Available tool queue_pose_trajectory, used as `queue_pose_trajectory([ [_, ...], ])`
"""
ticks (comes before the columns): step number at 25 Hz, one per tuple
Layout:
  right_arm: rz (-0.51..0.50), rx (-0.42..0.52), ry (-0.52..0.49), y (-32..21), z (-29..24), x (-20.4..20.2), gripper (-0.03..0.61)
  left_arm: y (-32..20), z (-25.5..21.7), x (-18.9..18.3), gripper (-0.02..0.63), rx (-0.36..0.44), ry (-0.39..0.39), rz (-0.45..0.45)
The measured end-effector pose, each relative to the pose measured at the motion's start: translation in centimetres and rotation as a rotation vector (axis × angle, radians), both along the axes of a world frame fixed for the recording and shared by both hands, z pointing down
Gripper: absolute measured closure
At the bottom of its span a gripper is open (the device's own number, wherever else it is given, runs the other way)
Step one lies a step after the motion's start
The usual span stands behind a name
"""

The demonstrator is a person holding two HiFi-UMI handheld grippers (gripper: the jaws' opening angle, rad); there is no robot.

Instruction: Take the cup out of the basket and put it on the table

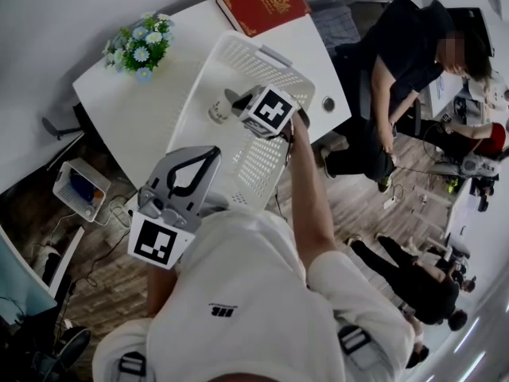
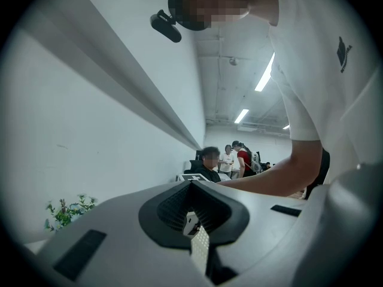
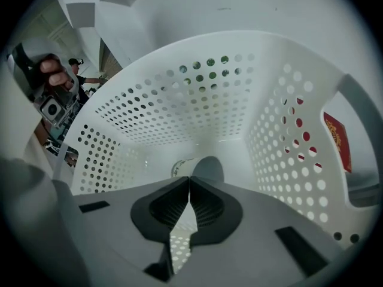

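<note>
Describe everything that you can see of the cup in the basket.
The cup is small, white and smooth-looking, with a dark mark on its side. It appears to lie tipped over on the floor of the white perforated basket, its shadowed mouth toward the right gripper, whose shut jaws meet at its rim; whether they pinch it cannot be told.

Basket (image 1: 231,66): white, its walls and floor pierced throughout with rows of round holes. Cup (image 1: 219,111): white, with a small dark print noted on its side. Table (image 1: 151,122): plain white. Book (image 1: 264,4): red, edged and stamped in gold. Flowers (image 1: 141,48): pale blue and white, set among green leaves. Left gripper (image 1: 213,156) and right gripper (image 1: 235,99): grey bodies, black ribbed pads, each marked with black-and-white squares.
</note>
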State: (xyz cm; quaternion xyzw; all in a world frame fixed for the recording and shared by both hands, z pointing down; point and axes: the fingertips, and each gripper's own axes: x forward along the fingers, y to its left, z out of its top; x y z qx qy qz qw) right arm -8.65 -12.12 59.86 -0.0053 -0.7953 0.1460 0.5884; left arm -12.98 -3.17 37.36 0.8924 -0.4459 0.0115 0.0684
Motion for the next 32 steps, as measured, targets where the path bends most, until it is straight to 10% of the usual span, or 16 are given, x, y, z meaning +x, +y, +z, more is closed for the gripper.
queue_pose_trajectory([
  [32, 0.084, 0.106, -0.219, 3.2, -9.8, 1.9, 0.558, 1.7, 0.1, 0.8, 0.604, -0.011, -0.014, -0.001],
])
